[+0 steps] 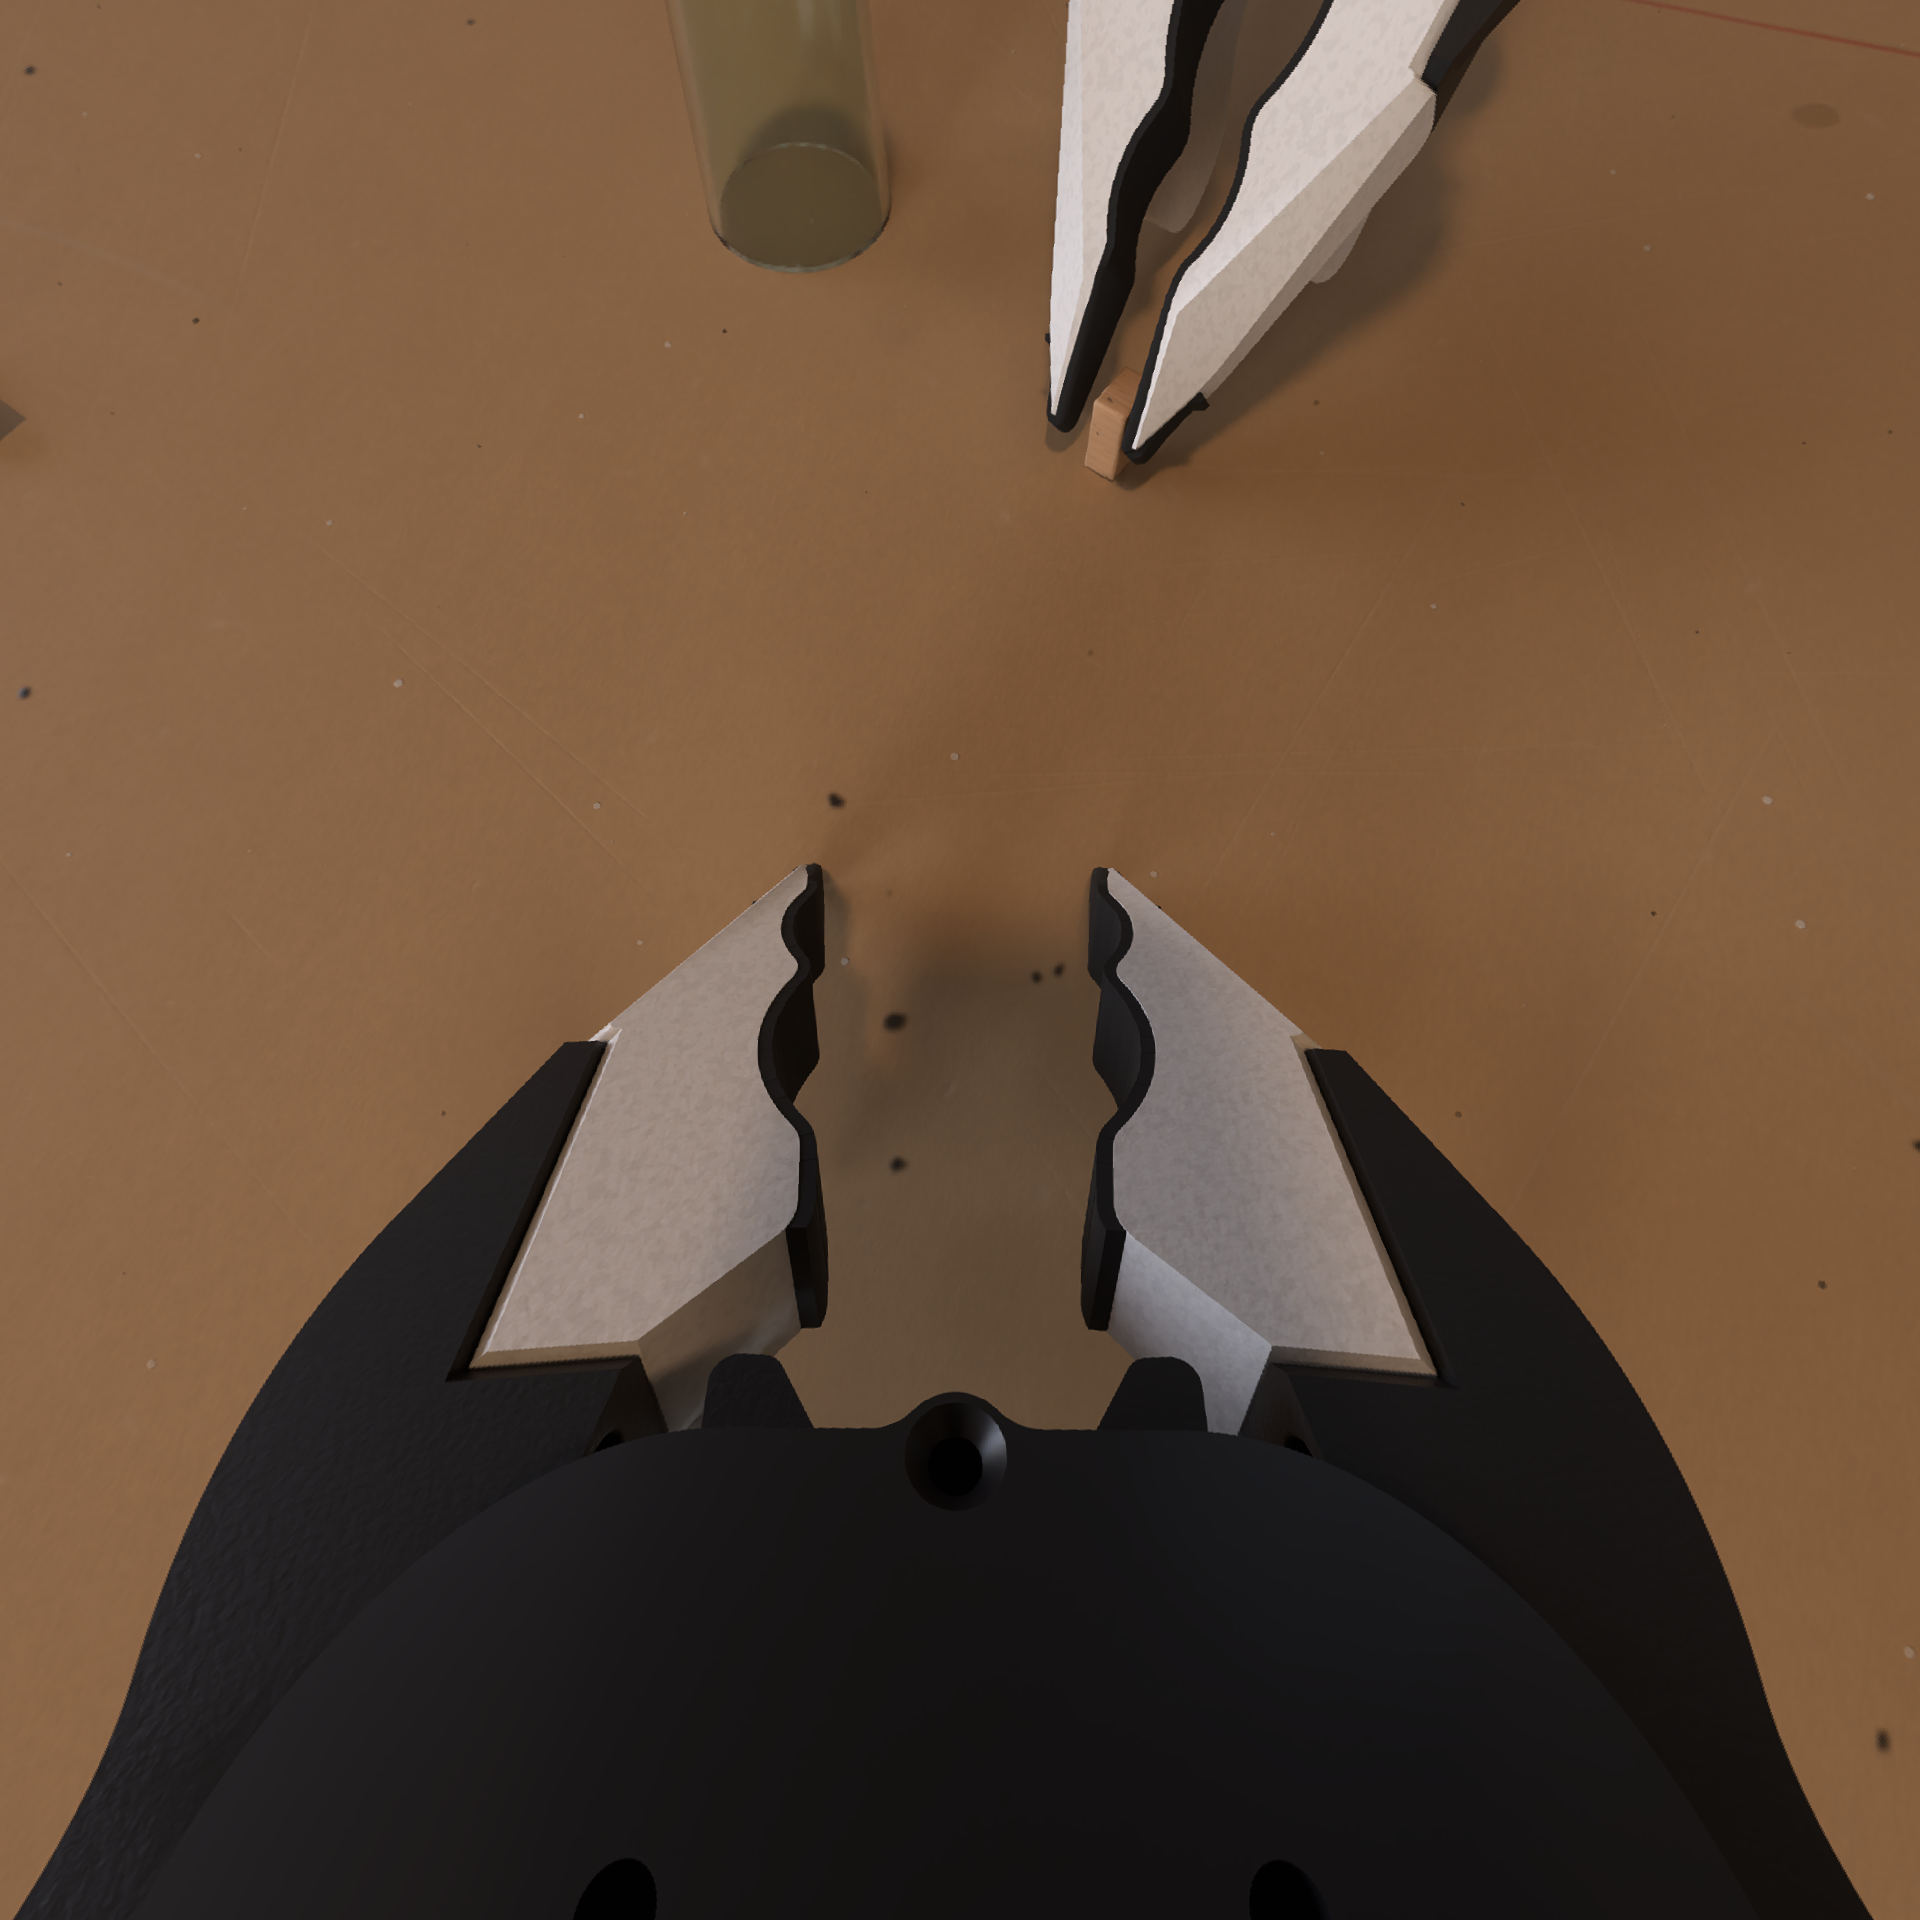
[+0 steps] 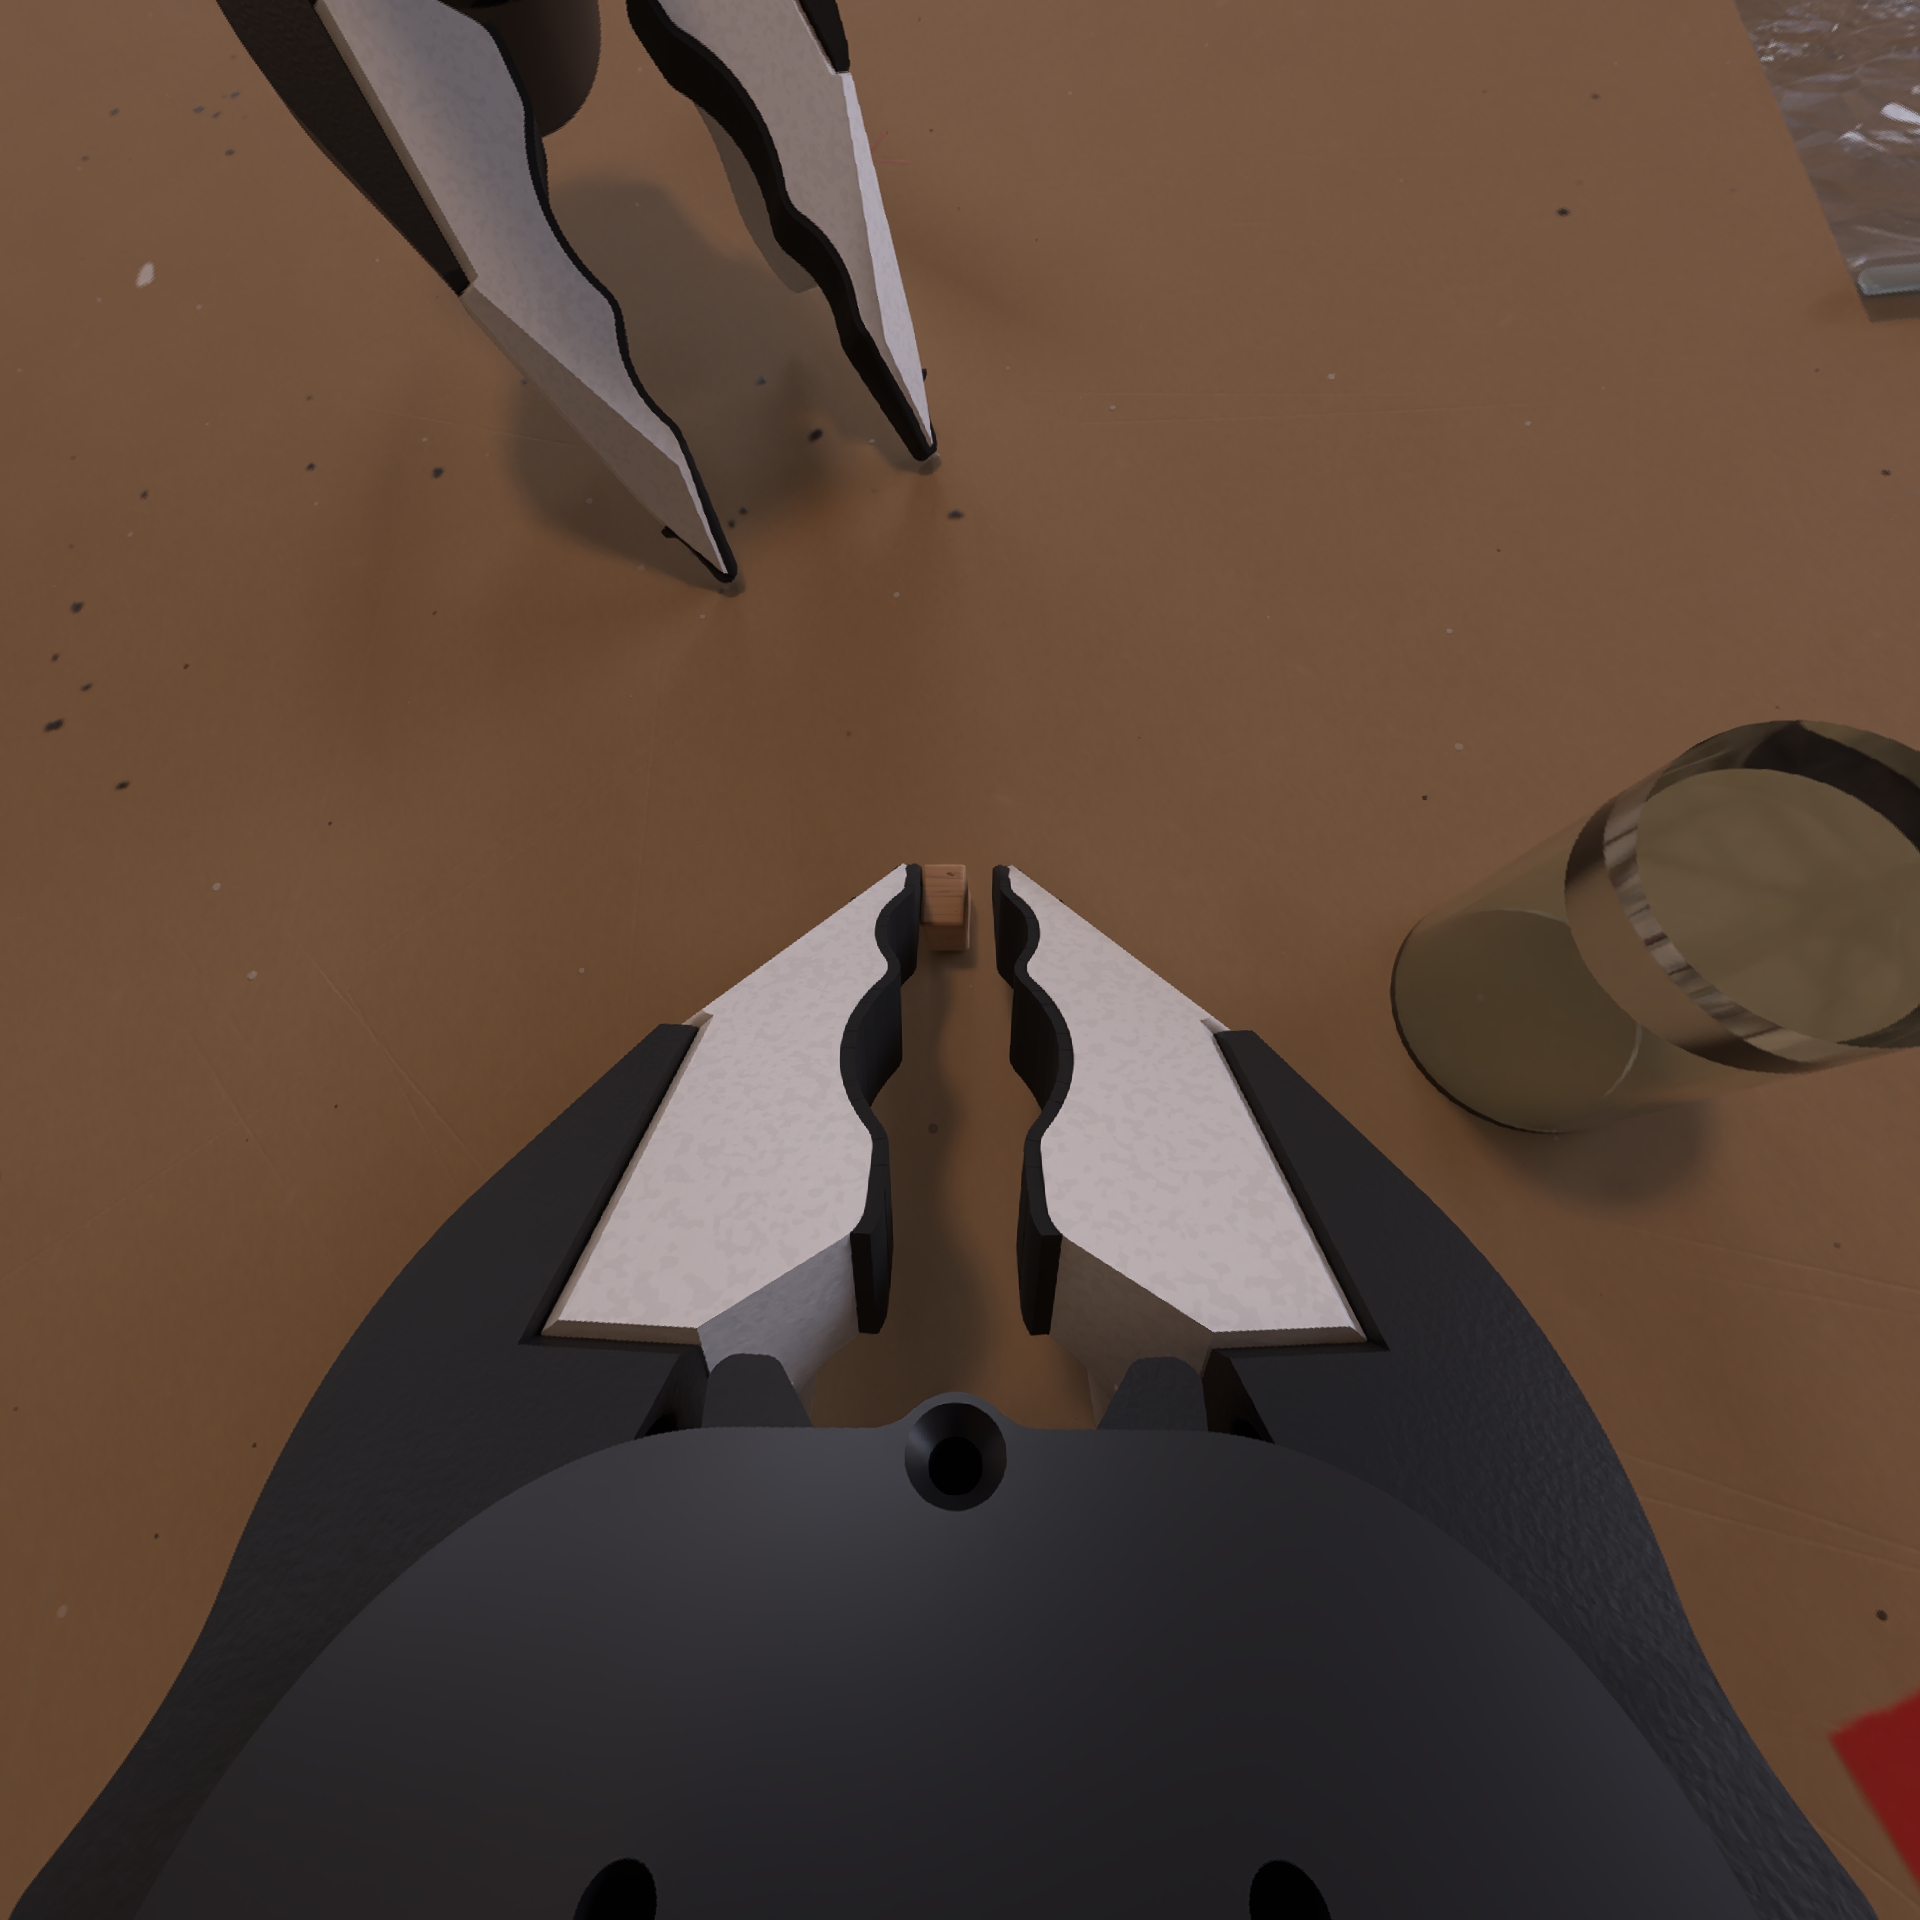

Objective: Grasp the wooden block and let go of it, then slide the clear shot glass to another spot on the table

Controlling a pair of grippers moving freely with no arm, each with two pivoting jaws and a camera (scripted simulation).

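A small wooden block (image 2: 945,906) stands on the brown table (image 2: 312,935) between the tips of my right gripper (image 2: 955,875). The jaws are narrowly apart: the left finger touches the block and a thin gap shows at the right finger. In the left wrist view the block (image 1: 1110,428) sits between the right gripper's tips (image 1: 1099,436). The clear shot glass (image 2: 1662,935) stands to the right of the right gripper; it also shows far left of it in the left wrist view (image 1: 795,135). My left gripper (image 1: 956,878) is open and empty above bare table, and shows in the right wrist view (image 2: 821,514).
A crinkled clear sheet (image 2: 1849,135) lies at the far right table edge. A red flat thing (image 2: 1881,1766) lies at the near right. A small grey object (image 1: 5,421) peeks in at the left edge. The table (image 1: 416,623) is speckled with dark spots.
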